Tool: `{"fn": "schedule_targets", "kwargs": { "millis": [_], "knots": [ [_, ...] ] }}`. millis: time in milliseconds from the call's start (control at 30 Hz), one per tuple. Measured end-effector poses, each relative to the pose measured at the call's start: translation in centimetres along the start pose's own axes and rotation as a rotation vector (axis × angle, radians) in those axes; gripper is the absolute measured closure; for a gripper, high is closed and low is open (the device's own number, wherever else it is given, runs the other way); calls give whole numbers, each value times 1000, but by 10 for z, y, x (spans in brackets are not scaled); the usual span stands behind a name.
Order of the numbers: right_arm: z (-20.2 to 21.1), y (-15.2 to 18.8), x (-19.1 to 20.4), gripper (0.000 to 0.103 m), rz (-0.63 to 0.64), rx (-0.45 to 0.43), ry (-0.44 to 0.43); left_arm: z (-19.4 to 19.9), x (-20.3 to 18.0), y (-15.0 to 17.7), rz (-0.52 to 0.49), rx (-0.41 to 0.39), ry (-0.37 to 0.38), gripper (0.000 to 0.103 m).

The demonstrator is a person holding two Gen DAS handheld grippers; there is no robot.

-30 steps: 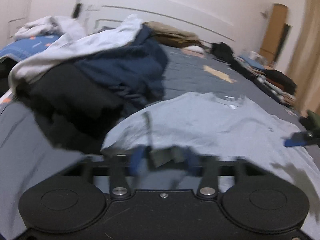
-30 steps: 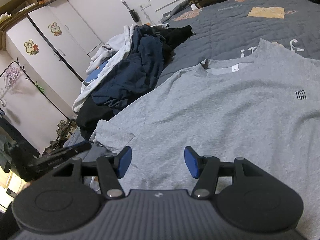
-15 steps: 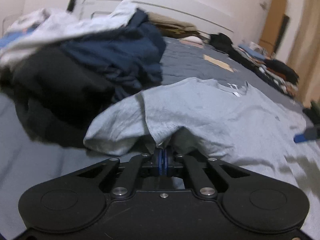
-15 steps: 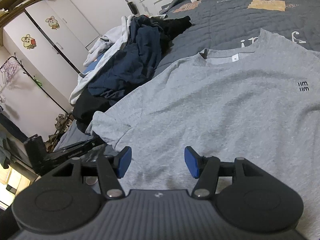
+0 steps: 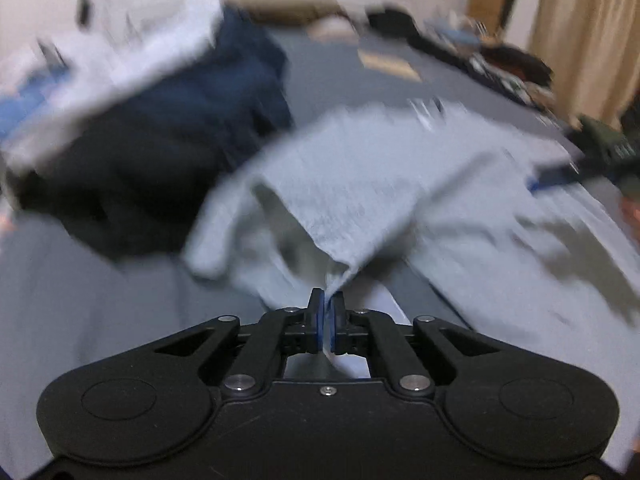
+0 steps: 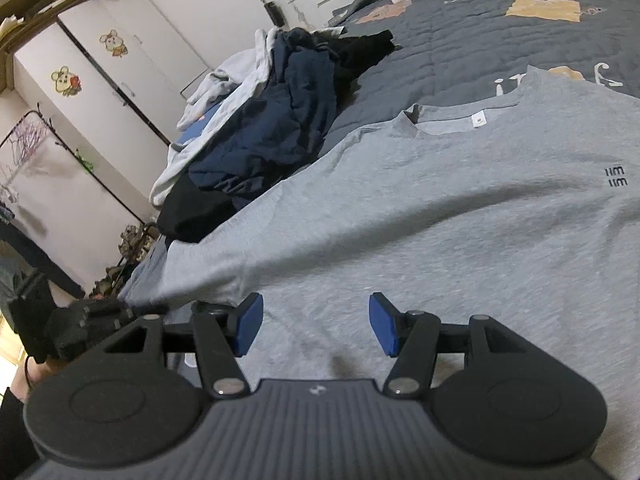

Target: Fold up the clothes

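Left wrist view, nearest first: the left gripper point(image 5: 326, 316) has its blue pads pressed together on a pinch of the grey T-shirt point(image 5: 360, 184), at what looks like the sleeve or side edge, and the cloth rises from the bed in a tented fold toward the camera. Much of this picture is smeared, so the exact seam in the pinch cannot be told.

From the right wrist, the right gripper point(image 6: 316, 326) hangs low over the shirt's lower body with its fingers spread wide apart and nothing between them. Beyond it the grey T-shirt point(image 6: 460, 216) lies chest-up and mostly flat on the grey quilt point(image 6: 460, 40), collar away from the camera, a small dark logo on the chest.

Judged from this, the side fold is in hand. To do it well, the lifted edge should travel across the chest in one even sweep, kept taut enough that the fold line runs straight from shoulder to hem. The free gripper could pin or take the hem on the same side so both ends move together.

Farther off, the heap of dark and white clothes point(image 6: 272, 120) lies close to the shoulder; the fold should stay clear of it.
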State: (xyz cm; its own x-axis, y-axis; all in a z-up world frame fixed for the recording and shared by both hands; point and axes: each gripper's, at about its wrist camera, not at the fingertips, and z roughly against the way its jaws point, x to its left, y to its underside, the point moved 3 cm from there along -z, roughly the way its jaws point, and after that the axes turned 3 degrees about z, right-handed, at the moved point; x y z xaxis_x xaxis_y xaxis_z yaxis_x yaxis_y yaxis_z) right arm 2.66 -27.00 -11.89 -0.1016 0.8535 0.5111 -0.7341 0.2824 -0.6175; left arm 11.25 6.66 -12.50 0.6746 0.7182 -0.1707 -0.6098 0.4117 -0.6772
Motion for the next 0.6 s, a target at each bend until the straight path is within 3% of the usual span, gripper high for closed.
{"fn": "schedule_targets", "kwargs": {
  "millis": [67, 133, 200, 267, 333, 433, 533, 600],
  "knots": [
    [-2, 1, 1, 45, 3, 5, 2, 0, 7, 7, 73, 21, 40, 93],
    [-4, 2, 2, 45, 6, 11, 3, 4, 22, 9, 184, -7, 68, 75],
    [-6, 3, 2, 45, 9, 16, 5, 14, 41, 5, 339, -123, 69, 50],
    [-7, 3, 3, 45, 12, 21, 6, 16, 57, 1, 497, -213, 96, 39],
    [-9, 4, 4, 45, 14, 27, 8, 9, 72, 1, 640, -249, 122, 39],
    [-12, 6, 3, 45, 16, 34, 10, -9, 90, 0, 778, -252, 85, 39],
    [-13, 7, 1, 45, 13, 41, 13, -23, 102, 1, 833, -227, -12, 39],
    [-14, 8, -1, 45, 11, 46, 15, -31, 107, 1, 871, -220, -22, 42]
  ]
}}
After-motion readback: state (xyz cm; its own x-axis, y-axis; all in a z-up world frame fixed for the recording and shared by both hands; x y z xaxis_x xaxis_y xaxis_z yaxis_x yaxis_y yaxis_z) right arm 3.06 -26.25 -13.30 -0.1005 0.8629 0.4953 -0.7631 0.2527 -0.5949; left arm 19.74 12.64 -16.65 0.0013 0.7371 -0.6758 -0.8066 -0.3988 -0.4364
